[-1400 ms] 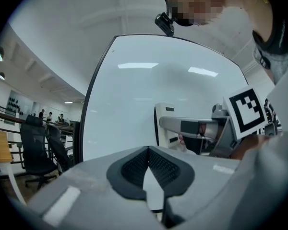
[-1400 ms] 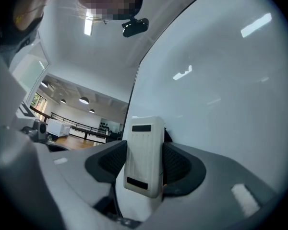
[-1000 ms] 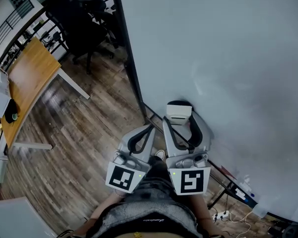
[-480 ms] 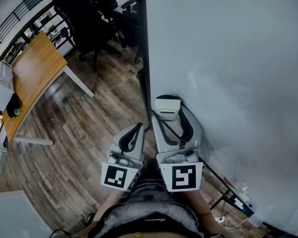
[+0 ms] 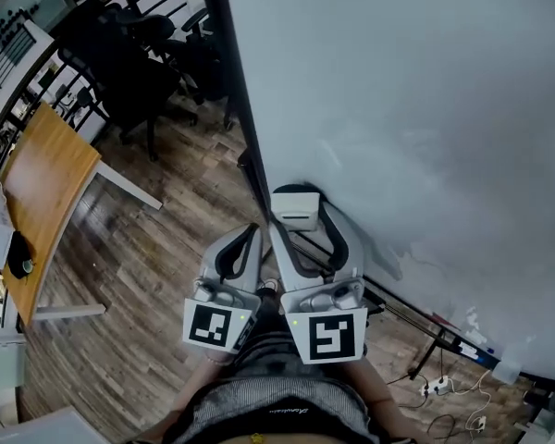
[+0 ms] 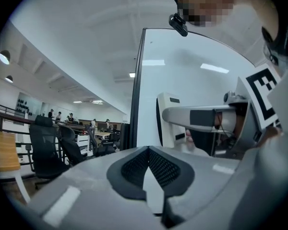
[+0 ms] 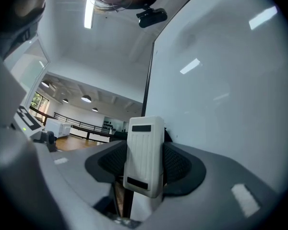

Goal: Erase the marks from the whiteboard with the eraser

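A large whiteboard fills the right of the head view; I see no marks on it, only glare. My right gripper is shut on a white eraser, held at the board's lower left corner next to its black frame. In the right gripper view the ribbed eraser stands upright between the jaws, with the whiteboard to its right. My left gripper hangs just left of it, shut with nothing in it. From the left gripper view the left gripper shows closed pads, and the eraser appears beyond.
A black frame post runs down the board's left edge. Black office chairs and a wooden table stand on the plank floor at left. A tray with markers and cables lie at lower right.
Both grippers and the eraser have shifted slightly left and down along the board's left edge as the head view swung; the grip has not changed.
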Demonstrator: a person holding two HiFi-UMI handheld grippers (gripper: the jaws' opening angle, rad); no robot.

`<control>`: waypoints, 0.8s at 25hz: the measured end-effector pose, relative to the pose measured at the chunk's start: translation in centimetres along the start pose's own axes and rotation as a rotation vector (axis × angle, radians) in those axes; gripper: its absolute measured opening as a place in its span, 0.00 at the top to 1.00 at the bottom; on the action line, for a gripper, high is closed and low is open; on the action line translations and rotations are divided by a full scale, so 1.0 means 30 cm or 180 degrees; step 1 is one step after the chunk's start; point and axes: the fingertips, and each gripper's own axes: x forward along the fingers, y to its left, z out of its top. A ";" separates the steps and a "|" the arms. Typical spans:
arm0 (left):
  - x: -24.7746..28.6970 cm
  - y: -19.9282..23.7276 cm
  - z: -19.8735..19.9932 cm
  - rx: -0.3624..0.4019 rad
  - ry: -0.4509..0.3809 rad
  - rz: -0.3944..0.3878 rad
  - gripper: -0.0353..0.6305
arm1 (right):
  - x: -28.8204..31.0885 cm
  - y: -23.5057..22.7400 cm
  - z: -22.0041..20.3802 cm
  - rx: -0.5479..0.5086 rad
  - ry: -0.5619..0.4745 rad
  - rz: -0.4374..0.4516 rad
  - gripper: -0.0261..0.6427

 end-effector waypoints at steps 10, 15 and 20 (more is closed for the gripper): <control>0.062 0.074 -0.032 -0.0017 0.0097 -0.0698 0.94 | 0.077 0.019 -0.023 -0.0249 0.0081 -0.0702 0.60; 0.076 0.069 -0.042 -0.0006 0.0109 -0.1086 0.94 | 0.081 0.010 -0.034 -0.0423 0.0129 -0.1128 0.60; 0.070 0.103 -0.038 0.0111 0.0057 -0.1345 0.94 | 0.103 0.018 -0.057 -0.0456 0.0142 -0.1371 0.60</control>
